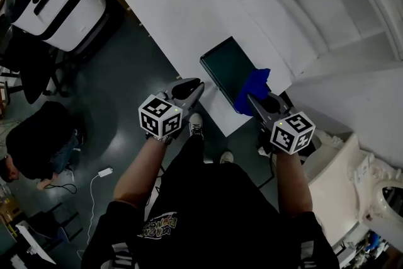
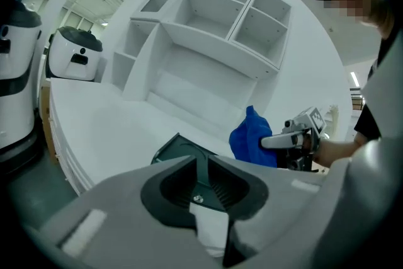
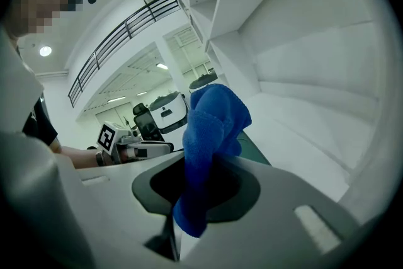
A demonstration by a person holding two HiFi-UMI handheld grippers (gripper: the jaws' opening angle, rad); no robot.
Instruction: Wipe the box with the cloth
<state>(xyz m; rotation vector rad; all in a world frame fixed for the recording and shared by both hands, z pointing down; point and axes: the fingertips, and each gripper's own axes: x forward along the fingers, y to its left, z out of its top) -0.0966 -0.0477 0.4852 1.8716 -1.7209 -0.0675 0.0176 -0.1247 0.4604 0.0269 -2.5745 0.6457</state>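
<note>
A flat dark green box [image 1: 228,69] lies on the white table [image 1: 182,3], close to its near edge. My right gripper [image 1: 257,99] is shut on a bunched blue cloth [image 1: 254,87], which rests over the box's near right corner. In the right gripper view the cloth [image 3: 211,129] sticks up between the jaws and hides most of the box [image 3: 255,148]. My left gripper [image 1: 191,90] hovers at the table edge just left of the box, jaws together with nothing in them. The left gripper view shows the box [image 2: 178,151] straight ahead and the cloth [image 2: 250,138] to its right.
A white shelf unit [image 2: 214,28] stands at the back of the table. White wheeled machines [image 1: 56,3] stand on the dark floor at the left. A person crouches on the floor [image 1: 38,142] near a white cable [image 1: 94,189]. White ornate furniture [image 1: 371,186] stands at the right.
</note>
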